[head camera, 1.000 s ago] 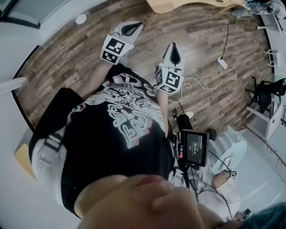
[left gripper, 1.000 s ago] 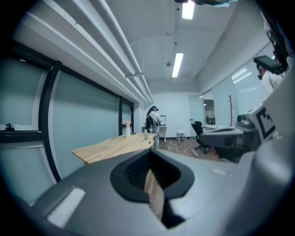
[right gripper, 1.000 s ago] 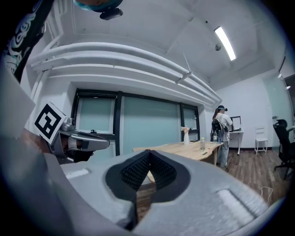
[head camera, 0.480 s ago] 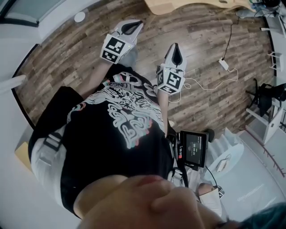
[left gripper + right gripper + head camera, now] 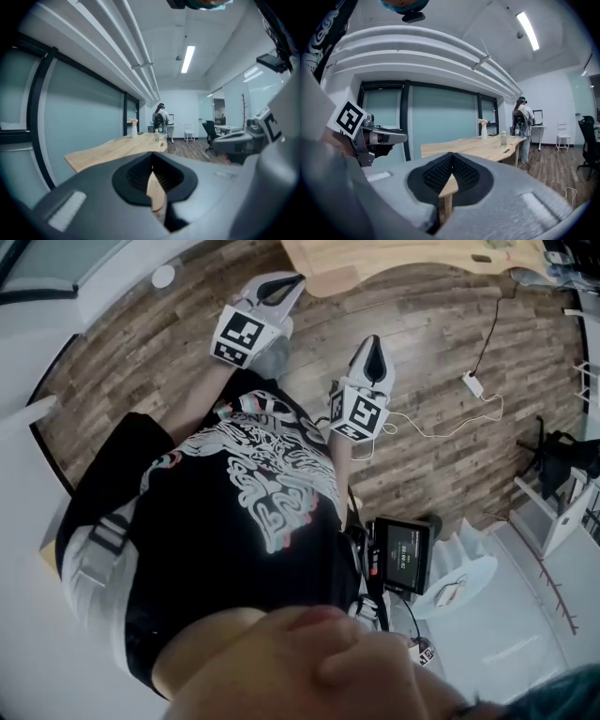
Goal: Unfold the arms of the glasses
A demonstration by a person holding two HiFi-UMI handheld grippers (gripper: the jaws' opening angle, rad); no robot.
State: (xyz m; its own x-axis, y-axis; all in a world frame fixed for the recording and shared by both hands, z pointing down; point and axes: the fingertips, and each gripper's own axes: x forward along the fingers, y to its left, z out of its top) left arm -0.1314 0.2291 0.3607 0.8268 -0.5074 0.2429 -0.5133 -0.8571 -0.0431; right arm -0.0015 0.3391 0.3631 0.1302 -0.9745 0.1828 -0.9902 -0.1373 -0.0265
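Item one, the wood-plank floor (image 5: 441,352): it fills the upper half of the head view below your outstretched arms. Item two, the light wooden table (image 5: 394,263): it runs along the top edge of that view, and more of its top is in frame than half a second ago. Item three, your left gripper (image 5: 286,282): upper left of centre, its tip now nearer the table's edge; its jaws are closed tip to tip with nothing between them. Item four, your right gripper (image 5: 373,348): just right of centre over the floor, shifted little; its jaws are likewise pressed together and empty. Item five, the screen (image 5: 405,554) at your hip: lower right. Item six, the white cable (image 5: 450,427): it trails across the floor to the right. Item seven, a bottle (image 5: 503,138) on the table's far end, with a small dark item (image 5: 506,150) beside it. The glasses: you hold none, and no view shows them clearly enough to place.
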